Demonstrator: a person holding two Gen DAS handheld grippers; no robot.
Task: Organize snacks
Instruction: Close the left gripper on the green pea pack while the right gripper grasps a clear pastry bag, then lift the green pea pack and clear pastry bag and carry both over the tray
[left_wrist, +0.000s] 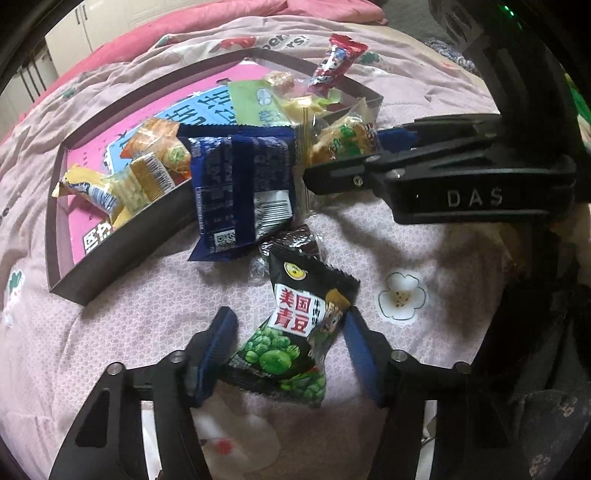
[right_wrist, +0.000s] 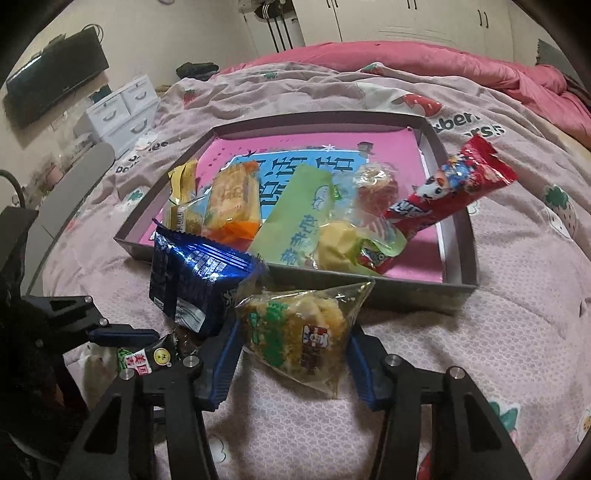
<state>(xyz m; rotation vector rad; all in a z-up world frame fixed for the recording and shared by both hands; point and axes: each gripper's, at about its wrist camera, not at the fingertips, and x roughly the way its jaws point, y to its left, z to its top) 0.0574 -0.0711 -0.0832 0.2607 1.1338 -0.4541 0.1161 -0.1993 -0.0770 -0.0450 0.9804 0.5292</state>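
On the pink bed cover (left_wrist: 155, 325), your left tool (left_wrist: 291, 341) sits around the green pea bag (left_wrist: 295, 332), pads touching both sides. Your right tool (right_wrist: 291, 350) squeezes the clear yellow snack bag (right_wrist: 299, 332). Both bags lie near the gray tray (right_wrist: 458, 236), beside a blue packet (right_wrist: 195, 280).

Looks like somebody's bedroom at home: a pink quilt (right_wrist: 406, 332) with strawberry prints is covering a bed, a red duvet (right_wrist: 461, 66) is bunching up behind it, white wardrobe doors (right_wrist: 406, 18) are lining the back wall, and a little white drawer unit (right_wrist: 122, 110) is sitting beside a wall-mounted TV (right_wrist: 55, 74)
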